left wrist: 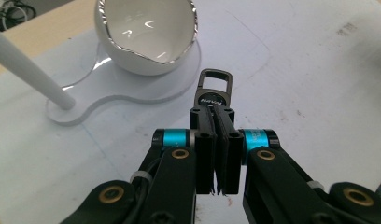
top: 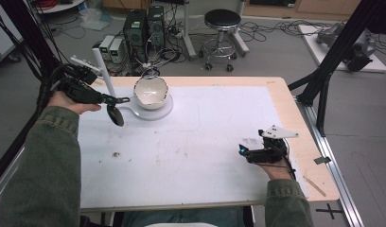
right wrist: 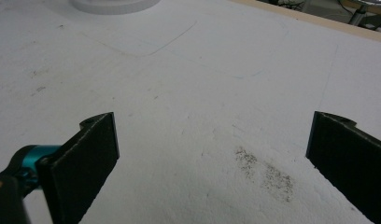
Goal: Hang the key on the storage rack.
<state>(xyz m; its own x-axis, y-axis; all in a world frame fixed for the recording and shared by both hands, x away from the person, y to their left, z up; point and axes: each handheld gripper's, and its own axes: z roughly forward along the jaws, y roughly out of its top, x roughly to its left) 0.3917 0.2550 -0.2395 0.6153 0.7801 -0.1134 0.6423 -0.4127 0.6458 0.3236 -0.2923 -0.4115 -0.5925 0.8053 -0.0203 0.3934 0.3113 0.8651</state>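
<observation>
Tongs on the left [left wrist: 218, 149] are shut tight on a dark metal clip [left wrist: 215, 91], held near the table's [top: 191, 156] far left corner, just beside a white bowl [top: 151, 92] on a clear stand [left wrist: 132, 91]. Right tongs [right wrist: 212, 163] are wide open, holding nothing, near the right edge.

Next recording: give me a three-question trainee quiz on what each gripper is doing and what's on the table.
1. True or false: the left gripper is shut on a dark metal carabiner clip.
2. The right gripper has its fingers: A) open and empty, B) closed on a spoon, C) around the bowl.
3. Fill in: the white egg-shaped bowl with a silver jagged rim sits on a clear acrylic ____.

Key: 1 true; 2 A; 3 base.
</observation>
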